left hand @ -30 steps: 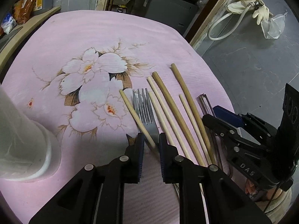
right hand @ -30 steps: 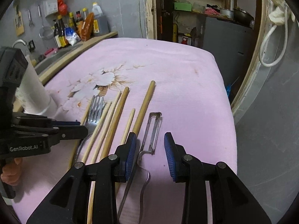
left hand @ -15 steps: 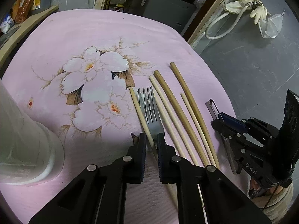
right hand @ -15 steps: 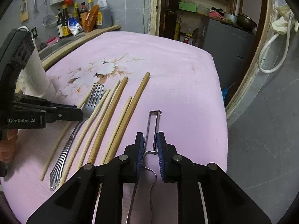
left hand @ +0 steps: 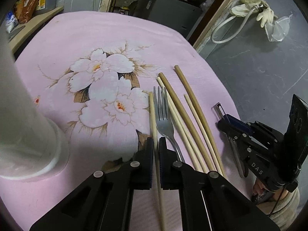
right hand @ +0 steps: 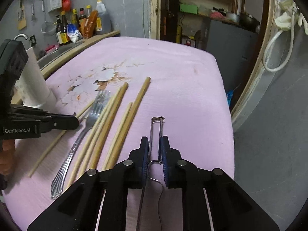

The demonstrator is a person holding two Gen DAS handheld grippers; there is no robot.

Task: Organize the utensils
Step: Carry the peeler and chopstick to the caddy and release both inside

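Observation:
A pale chopstick (left hand: 152, 115) lies leftmost in a row of utensils on the pink flowered cloth (left hand: 96, 38). My left gripper (left hand: 156, 141) is shut on it, low over the cloth. Right of it lie a steel fork (left hand: 163, 123) and several more chopsticks (left hand: 179, 105). At the right end is a metal peeler (right hand: 157, 118). The jaws of my right gripper (right hand: 155, 144) are closing, and both pads touch the peeler's wire frame. The right wrist view shows the left gripper (right hand: 77, 122) beside the fork (right hand: 82, 134). In the left wrist view, the right gripper (left hand: 224, 124) covers part of the peeler (left hand: 218, 109).
A tall white cylinder (left hand: 25, 125) stands at the near left of the cloth. The table's right edge (right hand: 229, 115) drops to a grey floor. Bottles (right hand: 77, 25) line a counter at the back left. A white hose and gloves (left hand: 250, 13) hang beyond.
Both grippers' jaws have closed in: the left pair onto the leftmost chopstick, the right pair onto the peeler. The hands have barely shifted.

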